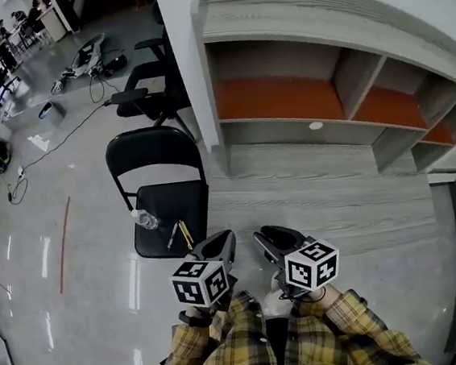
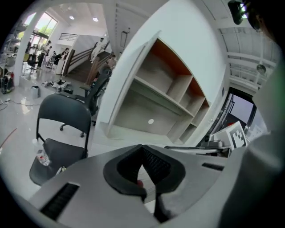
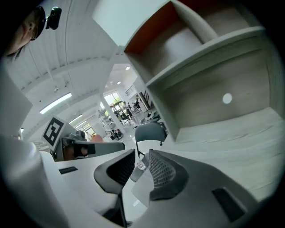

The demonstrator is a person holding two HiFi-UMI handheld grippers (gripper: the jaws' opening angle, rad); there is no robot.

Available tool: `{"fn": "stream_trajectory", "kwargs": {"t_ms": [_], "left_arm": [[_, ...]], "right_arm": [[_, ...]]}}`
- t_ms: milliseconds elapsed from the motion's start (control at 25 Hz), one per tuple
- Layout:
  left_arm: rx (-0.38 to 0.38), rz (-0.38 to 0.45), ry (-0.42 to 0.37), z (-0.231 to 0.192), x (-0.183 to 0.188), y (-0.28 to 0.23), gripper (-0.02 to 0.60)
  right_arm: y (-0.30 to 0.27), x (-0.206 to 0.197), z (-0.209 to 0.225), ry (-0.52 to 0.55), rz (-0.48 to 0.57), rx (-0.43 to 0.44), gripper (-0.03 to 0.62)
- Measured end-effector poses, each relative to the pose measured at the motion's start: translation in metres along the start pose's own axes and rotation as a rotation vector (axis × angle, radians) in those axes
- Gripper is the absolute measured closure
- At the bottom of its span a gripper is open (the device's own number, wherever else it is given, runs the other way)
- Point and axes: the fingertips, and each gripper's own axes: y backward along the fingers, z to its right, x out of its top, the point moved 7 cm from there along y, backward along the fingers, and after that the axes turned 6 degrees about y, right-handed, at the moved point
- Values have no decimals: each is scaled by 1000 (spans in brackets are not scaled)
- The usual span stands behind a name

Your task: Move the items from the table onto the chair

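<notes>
My left gripper (image 1: 218,246) has its jaws pressed together, and my right gripper (image 1: 268,241) has its jaws spread with a clear gap and nothing in it. In the right gripper view the far chair and the bottle only show through that gap, well beyond the pads. Both grippers hang side by side over the near edge of the grey wood-grain table (image 1: 319,200), just apart from each other, each with its marker cube towards me above my yellow plaid sleeves (image 1: 230,356).

The black metal folding chair (image 1: 154,155) stands on the glossy grey floor (image 1: 90,257) just beside the table's left end, with its backrest on the far side. On its seat lies a clear plastic bottle (image 1: 144,220), on its side at the left edge of the seat. Near the seat's near edge lie two thin sticks close together: a dark stick (image 1: 172,236) on the left and a yellow stick (image 1: 186,235) on the right. They are too small for me to name.

At the table's far side rises a grey shelf unit with orange back panels (image 1: 284,99). A small white disc (image 1: 316,125) sits on the lower board of its left bay.
</notes>
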Motion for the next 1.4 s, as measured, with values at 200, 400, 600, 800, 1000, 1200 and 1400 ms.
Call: {"fn": "stream_trajectory", "kwargs": {"t_ms": [200,400,600,800,1000,1200,1400], "left_arm": [[-94,-16,-70,94,-13,-42,578],[-165,-54,-151,148,-18,-65,578],[-227,-72,-205,173,-8,-78,578],[-265,-103,-224,182,-3,-83,578],[-289,-119,-243,184,-5,-85,578],[-292,-113,-249,184,0,-85,578],[-288,-101,-256,184,6,-84,578]], "right_arm": [[95,9,56,79,56,-106,506],[161,9,88,82,133,-222,546],[195,15,101,83,196,-321,569],[210,22,96,83,203,-371,576],[213,22,94,78,198,-379,576],[208,29,97,64,201,-368,576],[202,32,96,70,190,-359,576]]}}
